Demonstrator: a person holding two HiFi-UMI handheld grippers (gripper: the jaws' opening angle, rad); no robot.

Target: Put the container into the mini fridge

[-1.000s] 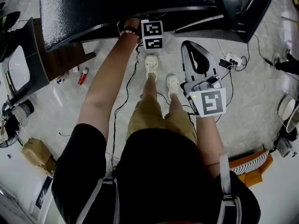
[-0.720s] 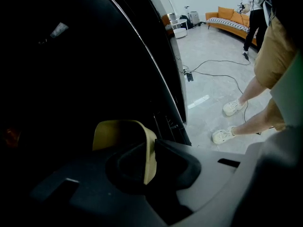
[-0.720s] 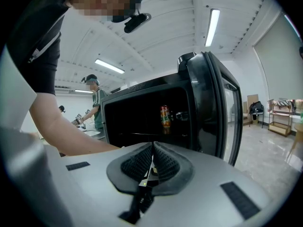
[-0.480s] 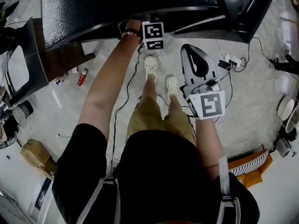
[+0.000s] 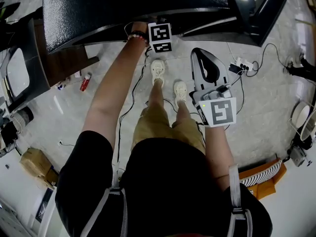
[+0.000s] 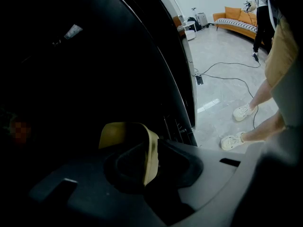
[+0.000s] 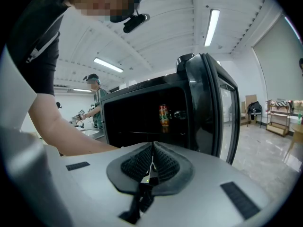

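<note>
Reaching into the mini fridge [image 5: 133,9] at 12 o'clock, left gripper [image 6: 135,171] pinches the yellow container [image 6: 128,134] in the dark interior | cable [image 5: 129,105] trails on floor between | right gripper [image 5: 202,53] at 2 o'clock, jaws pressed together, empty, facing open door [image 7: 208,103] and can [image 7: 164,116]

The yellowish container [image 6: 125,141], dimly seen, appears to sit inside the open black mini fridge [image 5: 138,6].

Pale floor [image 5: 266,112] carries cables [image 5: 119,142], a power strip [image 5: 240,63], perhaps a can [image 5: 86,82].
</note>
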